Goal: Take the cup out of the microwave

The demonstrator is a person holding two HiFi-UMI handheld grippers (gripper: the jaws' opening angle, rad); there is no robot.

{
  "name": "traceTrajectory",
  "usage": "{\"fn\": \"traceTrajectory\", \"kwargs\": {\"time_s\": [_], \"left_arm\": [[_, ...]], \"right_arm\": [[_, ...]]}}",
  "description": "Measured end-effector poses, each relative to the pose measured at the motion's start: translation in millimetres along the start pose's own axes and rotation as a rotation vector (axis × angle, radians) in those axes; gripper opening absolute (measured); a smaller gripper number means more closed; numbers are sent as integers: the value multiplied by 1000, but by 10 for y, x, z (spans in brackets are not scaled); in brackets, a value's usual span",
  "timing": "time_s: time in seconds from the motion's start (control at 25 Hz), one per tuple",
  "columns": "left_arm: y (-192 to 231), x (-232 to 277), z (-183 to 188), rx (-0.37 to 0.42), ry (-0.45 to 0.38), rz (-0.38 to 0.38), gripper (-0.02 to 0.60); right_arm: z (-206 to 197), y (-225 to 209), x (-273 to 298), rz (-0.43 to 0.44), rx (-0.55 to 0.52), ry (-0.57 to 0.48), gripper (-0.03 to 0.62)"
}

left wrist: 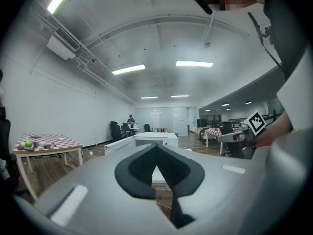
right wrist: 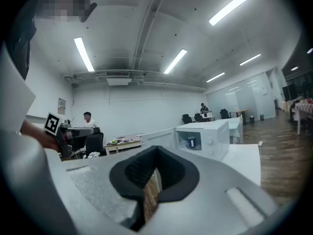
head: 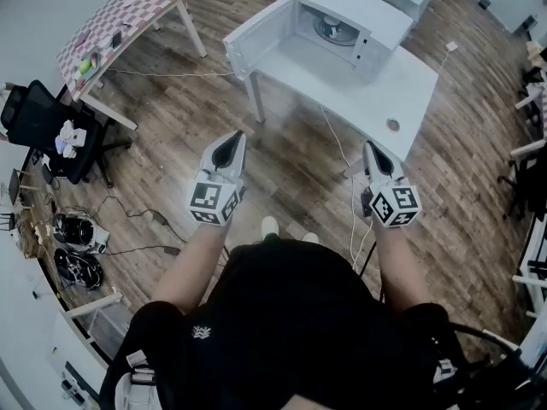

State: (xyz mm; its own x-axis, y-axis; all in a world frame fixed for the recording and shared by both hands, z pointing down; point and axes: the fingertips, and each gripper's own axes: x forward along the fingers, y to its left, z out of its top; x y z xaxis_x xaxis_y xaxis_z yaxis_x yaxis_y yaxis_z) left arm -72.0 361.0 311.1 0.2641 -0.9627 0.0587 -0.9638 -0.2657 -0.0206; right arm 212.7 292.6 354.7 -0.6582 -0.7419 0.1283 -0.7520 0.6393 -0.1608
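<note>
The cup (right wrist: pixel 191 141) stands upright inside the microwave (head: pixel 369 8), whose door (head: pixel 256 37) is swung fully open to the left. The microwave sits at the far end of a white table (head: pixel 363 96). Both grippers are well short of it, over bare floor, so the step in hand looks like the approach.

To do it well, I would step up to the table's near edge first, so the reach stays short. The right gripper (head: pixel 370 148) seems the better choice: its own view looks straight into the cavity at the cup, and the door crowds the left side. Its jaws should be spread before they enter the opening, not inside it. It should go in level, low enough to straddle the cup's body and clear of the cavity's roof and side walls. Once clamped, a small lift before drawing straight back would keep the cup from dragging on the turntable. Where the handle points I cannot tell.

Both forearms reach forward from the body, roughly parallel and well apart. The left gripper (head: pixel 237 137) points level, its jaws together with nothing between them. The right gripper dips very slightly and is likewise closed and empty
</note>
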Motion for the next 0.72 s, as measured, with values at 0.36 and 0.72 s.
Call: {"fn": "traceTrajectory", "kwargs": {"time_s": [0.36,0.72], "left_arm": [[365,253,38,2,-42,-75,1],[695,591,66,5,-82,-158,0]], "right_arm": [[-21,173,318,-56,-32,-2,0],[164,238,583,-142,7,-89,0]]}}
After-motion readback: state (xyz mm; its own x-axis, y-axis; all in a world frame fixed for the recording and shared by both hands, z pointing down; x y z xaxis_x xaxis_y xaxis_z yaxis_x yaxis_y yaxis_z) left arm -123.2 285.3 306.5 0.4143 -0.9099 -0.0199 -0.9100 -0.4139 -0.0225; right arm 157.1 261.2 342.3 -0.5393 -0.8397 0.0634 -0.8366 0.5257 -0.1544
